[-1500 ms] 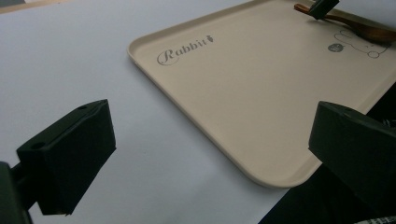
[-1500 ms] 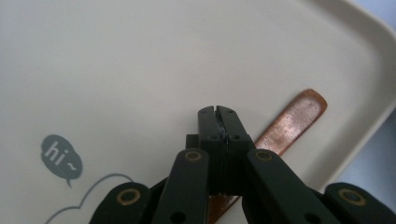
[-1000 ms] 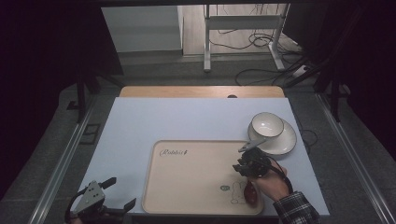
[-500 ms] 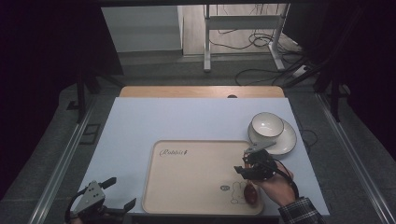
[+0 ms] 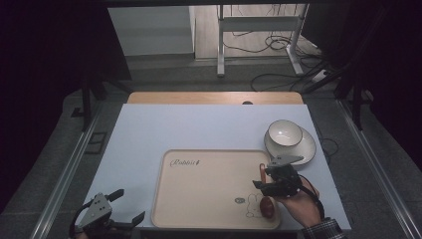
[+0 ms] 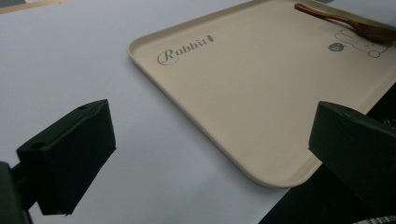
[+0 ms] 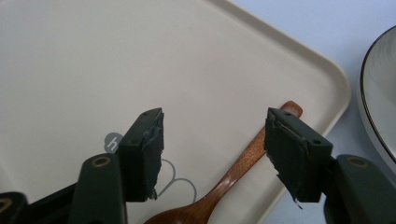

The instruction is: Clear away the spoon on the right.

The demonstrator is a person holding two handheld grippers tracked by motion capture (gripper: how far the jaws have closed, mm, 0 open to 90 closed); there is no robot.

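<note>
A wooden spoon (image 5: 267, 206) lies on the right side of the beige tray (image 5: 209, 199), its handle pointing toward the far edge. My right gripper (image 5: 271, 181) hovers just over the handle. In the right gripper view its jaws (image 7: 217, 140) have just been opening and stand apart; the spoon (image 7: 243, 163) rests on the tray (image 7: 93, 60) under the gap, and neither pad touches it. My left gripper (image 5: 128, 205) sits open at the table's near left corner. In its own view the gripper (image 6: 210, 154) holds nothing and faces the tray (image 6: 261, 93) and the spoon (image 6: 355, 25).
A white bowl (image 5: 284, 133) stands on a dark-rimmed saucer (image 5: 307, 150) just beyond the tray's far right corner; the saucer's rim (image 7: 378, 93) lies close to my right gripper. The pale table (image 5: 149, 134) stretches left and beyond the tray. Cables lie on the floor behind.
My right gripper has drawn back a little toward the near right, and its jaws stand wider apart. The spoon stays on the tray. The left gripper has not moved.
</note>
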